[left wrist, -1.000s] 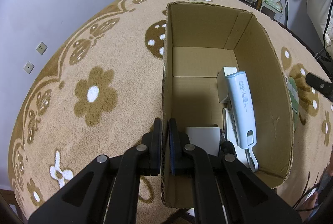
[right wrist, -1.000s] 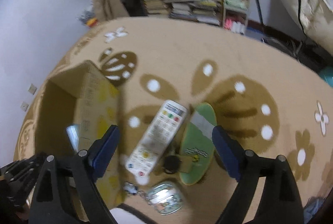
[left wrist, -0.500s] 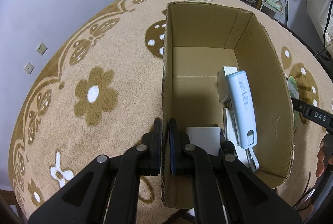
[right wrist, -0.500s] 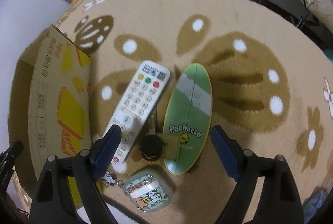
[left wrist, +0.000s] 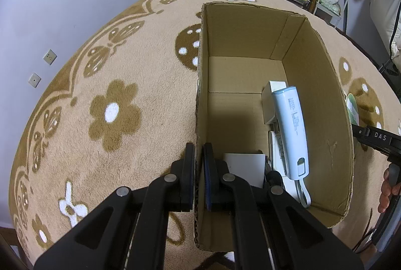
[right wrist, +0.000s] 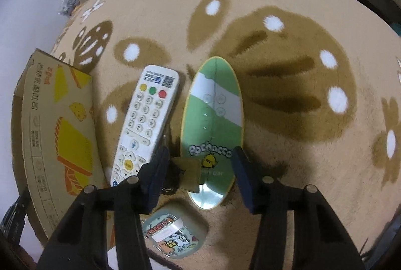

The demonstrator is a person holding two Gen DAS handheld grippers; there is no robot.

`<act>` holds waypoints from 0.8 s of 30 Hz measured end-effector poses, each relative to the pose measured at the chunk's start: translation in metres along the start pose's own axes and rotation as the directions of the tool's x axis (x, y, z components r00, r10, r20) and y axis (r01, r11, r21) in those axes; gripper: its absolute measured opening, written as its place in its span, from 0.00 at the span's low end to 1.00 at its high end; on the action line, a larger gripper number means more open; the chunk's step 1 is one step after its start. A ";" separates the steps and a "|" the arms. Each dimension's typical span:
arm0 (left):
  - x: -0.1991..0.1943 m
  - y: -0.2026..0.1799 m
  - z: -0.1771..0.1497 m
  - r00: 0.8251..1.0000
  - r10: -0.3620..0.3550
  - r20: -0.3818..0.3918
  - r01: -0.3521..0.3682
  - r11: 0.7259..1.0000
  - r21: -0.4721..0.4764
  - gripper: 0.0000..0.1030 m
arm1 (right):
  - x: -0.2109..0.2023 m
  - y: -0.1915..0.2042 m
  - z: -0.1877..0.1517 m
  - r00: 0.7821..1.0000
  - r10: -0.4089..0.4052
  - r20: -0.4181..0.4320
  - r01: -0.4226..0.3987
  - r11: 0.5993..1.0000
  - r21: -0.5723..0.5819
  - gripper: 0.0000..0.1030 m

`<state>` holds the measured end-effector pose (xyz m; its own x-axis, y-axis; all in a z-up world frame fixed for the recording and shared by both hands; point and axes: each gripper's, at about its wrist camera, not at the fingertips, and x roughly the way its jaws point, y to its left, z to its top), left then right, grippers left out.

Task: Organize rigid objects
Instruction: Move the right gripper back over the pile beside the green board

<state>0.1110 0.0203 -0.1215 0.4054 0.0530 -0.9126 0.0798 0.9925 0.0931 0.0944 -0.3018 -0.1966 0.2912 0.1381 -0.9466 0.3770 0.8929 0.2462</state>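
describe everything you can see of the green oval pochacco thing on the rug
The green oval piece looks like glossy hard plastic with a thin yellow rim, a slanted pale grey band across its upper half, "Pochacco" lettering and a small yellow figure near its lower end. It lies flat on the rug, long axis pointing away from the camera, right of the white remote. A small tan tag overlaps its lower left edge. The right gripper straddles its near end, fingers closing in but not visibly touching.

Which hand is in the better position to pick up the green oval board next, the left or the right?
The right. The right gripper has just been closing, its fingers on either side of the green oval board on the rug. The left gripper is shut on the cardboard box wall, holding it.
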 end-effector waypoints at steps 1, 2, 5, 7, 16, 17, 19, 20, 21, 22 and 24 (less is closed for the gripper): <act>0.000 0.000 0.000 1.000 0.001 0.000 -0.001 1.000 0.002 0.06 | -0.001 0.001 -0.001 1.000 -0.002 -0.002 0.002 1.000 -0.006 0.53; 0.000 0.000 0.000 1.000 0.001 0.000 -0.001 1.000 0.002 0.06 | 0.000 0.002 -0.001 1.000 -0.004 -0.006 0.004 1.000 -0.012 0.53; 0.000 0.001 0.001 1.000 0.002 0.000 -0.002 1.000 0.003 0.06 | -0.001 0.004 -0.002 1.000 -0.018 -0.008 0.018 1.000 -0.022 0.53; 0.001 0.001 0.001 1.000 0.002 0.000 -0.002 1.000 0.003 0.06 | 0.001 0.010 -0.003 0.999 -0.030 -0.009 0.030 0.999 -0.038 0.53; 0.001 0.001 0.001 1.000 0.003 0.000 -0.003 1.000 0.004 0.06 | 0.004 0.023 -0.006 1.000 -0.022 -0.008 0.021 0.996 -0.089 0.38; 0.001 0.001 0.001 1.000 0.003 0.000 -0.003 1.000 0.004 0.07 | 0.004 0.022 -0.005 1.000 0.004 -0.014 -0.005 0.997 -0.076 0.37; 0.000 0.001 0.001 1.000 0.003 0.000 -0.003 1.000 0.004 0.07 | 0.004 0.018 -0.005 0.998 0.052 -0.034 -0.053 0.998 -0.031 0.37; 0.000 0.001 0.001 1.000 0.003 0.000 -0.003 1.000 0.005 0.07 | 0.005 0.016 -0.004 0.996 0.075 -0.048 -0.075 0.997 -0.004 0.37; 0.001 0.001 0.001 1.000 0.003 0.000 -0.003 1.000 0.004 0.07 | 0.005 0.014 -0.004 0.994 0.093 -0.058 -0.093 0.996 0.014 0.37; 0.000 0.001 0.001 1.000 0.003 0.000 -0.003 1.000 0.004 0.06 | 0.005 0.014 -0.004 0.993 0.104 -0.060 -0.103 0.994 0.018 0.36; 0.000 0.001 0.001 1.000 0.003 0.000 -0.003 1.000 0.004 0.07 | 0.006 0.018 -0.004 0.995 0.081 -0.057 -0.082 0.997 -0.009 0.30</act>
<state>0.1119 0.0211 -0.1216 0.4057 0.0560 -0.9123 0.0825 0.9918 0.0976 0.0991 -0.2831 -0.1985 0.2698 0.2342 -0.9340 0.3436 0.8827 0.3206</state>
